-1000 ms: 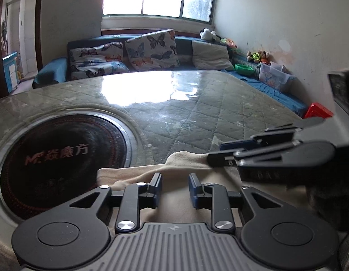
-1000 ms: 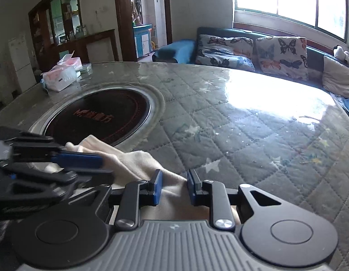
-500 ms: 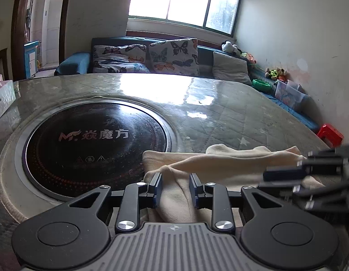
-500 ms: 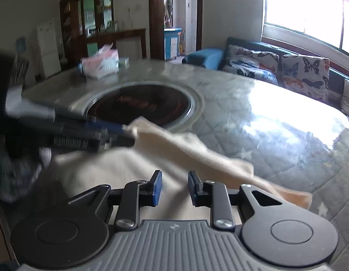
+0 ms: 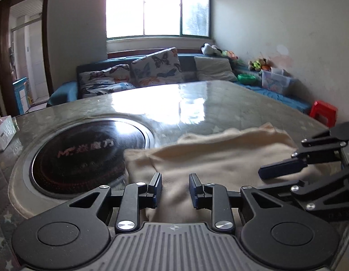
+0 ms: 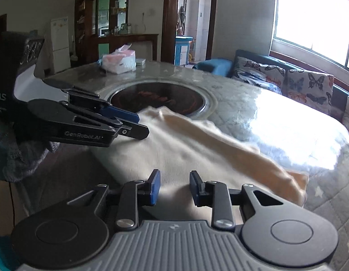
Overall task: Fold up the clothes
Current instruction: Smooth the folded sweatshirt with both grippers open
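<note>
Left wrist view: cream garment under both grippers' parted jaws, neither gripping it

You worked in daylight from the window, which blew out white and threw hard glare across the table. Fisheye bent the edges, corners went dark, and the cloth was motion-blurred.

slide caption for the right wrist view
Right gripper over a cream garment on the quilted table, left gripper alongside.
</note>
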Demonstrator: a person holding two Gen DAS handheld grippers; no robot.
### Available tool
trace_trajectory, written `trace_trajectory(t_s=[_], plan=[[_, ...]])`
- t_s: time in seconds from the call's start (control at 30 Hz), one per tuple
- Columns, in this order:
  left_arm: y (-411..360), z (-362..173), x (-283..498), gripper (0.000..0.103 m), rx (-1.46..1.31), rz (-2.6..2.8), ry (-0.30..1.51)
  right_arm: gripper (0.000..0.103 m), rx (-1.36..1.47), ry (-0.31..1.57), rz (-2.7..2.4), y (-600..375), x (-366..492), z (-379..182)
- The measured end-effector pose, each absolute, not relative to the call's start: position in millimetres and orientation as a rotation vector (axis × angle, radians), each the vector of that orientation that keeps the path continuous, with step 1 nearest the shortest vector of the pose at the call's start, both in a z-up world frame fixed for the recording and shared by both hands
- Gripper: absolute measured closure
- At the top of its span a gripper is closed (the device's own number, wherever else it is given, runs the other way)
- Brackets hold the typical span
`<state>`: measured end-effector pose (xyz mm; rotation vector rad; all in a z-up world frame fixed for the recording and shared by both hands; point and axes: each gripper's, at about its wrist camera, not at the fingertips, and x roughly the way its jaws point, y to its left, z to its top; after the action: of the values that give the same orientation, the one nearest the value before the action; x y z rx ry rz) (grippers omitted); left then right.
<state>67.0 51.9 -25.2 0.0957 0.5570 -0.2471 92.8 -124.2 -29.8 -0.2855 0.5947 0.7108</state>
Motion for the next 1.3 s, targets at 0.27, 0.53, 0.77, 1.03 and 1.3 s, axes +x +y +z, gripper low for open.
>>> trace_trajectory(t_s=[0.27, 0.53, 0.77, 1.03, 1.3], plan=[[48, -28, 52, 0.071, 0.095, -0.263, 0.576, 0.075, -0.247, 0.592, 0.714, -138, 83, -34], [39, -29, 28, 0.067, 0.052, -0.308, 0.588, 0.075, -0.226, 0.598, 0.710, -161, 58, -34], [32, -30, 21, 0.060, 0.052, -0.324, 0.589, 0.069, -0.158, 0.582, 0.658, -184, 45, -27], [32, -30, 22, 0.059, 0.047, -0.319, 0.591, 0.068, -0.082, 0.608, 0.522, -222, 55, -28], [33, -28, 22, 0.059, 0.056, -0.319, 0.602, 0.069, -0.059, 0.622, 0.531, -234, 58, -27]])
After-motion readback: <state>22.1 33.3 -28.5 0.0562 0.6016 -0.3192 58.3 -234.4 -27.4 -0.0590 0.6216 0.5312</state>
